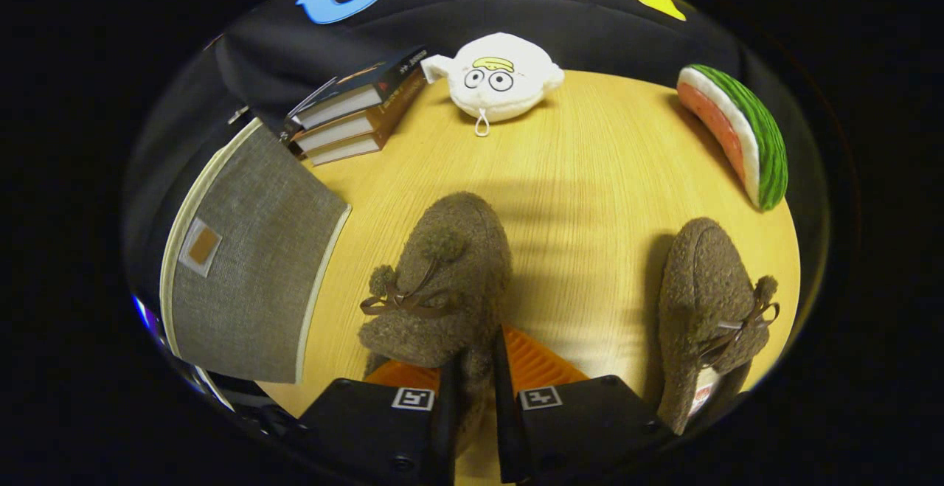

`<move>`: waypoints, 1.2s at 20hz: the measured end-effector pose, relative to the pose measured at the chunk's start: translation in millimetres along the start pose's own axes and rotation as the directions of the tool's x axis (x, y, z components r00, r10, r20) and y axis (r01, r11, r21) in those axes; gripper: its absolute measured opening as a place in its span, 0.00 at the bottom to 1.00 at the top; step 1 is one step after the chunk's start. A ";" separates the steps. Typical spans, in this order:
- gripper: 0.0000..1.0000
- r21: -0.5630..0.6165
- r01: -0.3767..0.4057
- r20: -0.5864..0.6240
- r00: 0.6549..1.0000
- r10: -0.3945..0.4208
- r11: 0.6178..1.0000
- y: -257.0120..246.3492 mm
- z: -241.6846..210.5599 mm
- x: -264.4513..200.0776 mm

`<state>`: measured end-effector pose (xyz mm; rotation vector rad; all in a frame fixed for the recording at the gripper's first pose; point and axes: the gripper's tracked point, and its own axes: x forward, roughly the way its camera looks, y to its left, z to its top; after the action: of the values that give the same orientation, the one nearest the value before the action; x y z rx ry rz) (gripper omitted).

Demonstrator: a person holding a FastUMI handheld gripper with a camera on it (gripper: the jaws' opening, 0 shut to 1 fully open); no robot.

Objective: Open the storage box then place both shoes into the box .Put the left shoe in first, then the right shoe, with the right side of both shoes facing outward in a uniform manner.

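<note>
A fuzzy brown shoe (442, 279) with pom-poms and a bow lies on the wooden table (590, 176) just ahead of my fingers, its heel rim pinched between them. My gripper (476, 368) is shut on that heel edge. A second matching shoe (712, 309) lies on its side to the right, apart from the fingers. The grey fabric storage box (251, 279) stands to the left with its lid down and a small tan label on it.
A stack of books (354, 106) sits beyond the box. A white plush toy (498, 77) lies at the table's far edge, and a watermelon-slice plush (737, 132) at the far right. Bare wood lies between the two shoes.
</note>
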<state>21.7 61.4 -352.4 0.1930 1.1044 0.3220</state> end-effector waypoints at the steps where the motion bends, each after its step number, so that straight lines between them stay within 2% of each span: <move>1: 0.26 0.029 0.012 -0.005 1.000 -0.012 1.000 -1.7 -0.4 1.6; 2: 0.17 0.054 0.025 -0.001 1.000 -0.025 0.998 -3.2 2.0 1.4; 5: 0.06 0.085 0.060 -0.002 0.998 -0.060 0.995 -4.3 0.4 -2.6; 9: 0.06 0.163 0.082 0.039 0.995 -0.090 0.983 5.1 10.7 -24.7; 12: 0.06 0.229 0.056 0.096 0.992 -0.080 0.972 19.8 26.8 -63.1; 16: 0.06 0.250 0.043 0.148 0.986 -0.082 0.967 37.0 41.6 -111.8; 19: 0.06 0.277 -0.004 0.195 0.979 -0.052 0.961 61.3 59.7 -142.6; 24: 0.06 0.313 -0.144 0.269 0.961 0.058 0.939 117.8 96.4 -177.9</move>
<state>16.6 110.4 -123.5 0.5775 0.8866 0.1949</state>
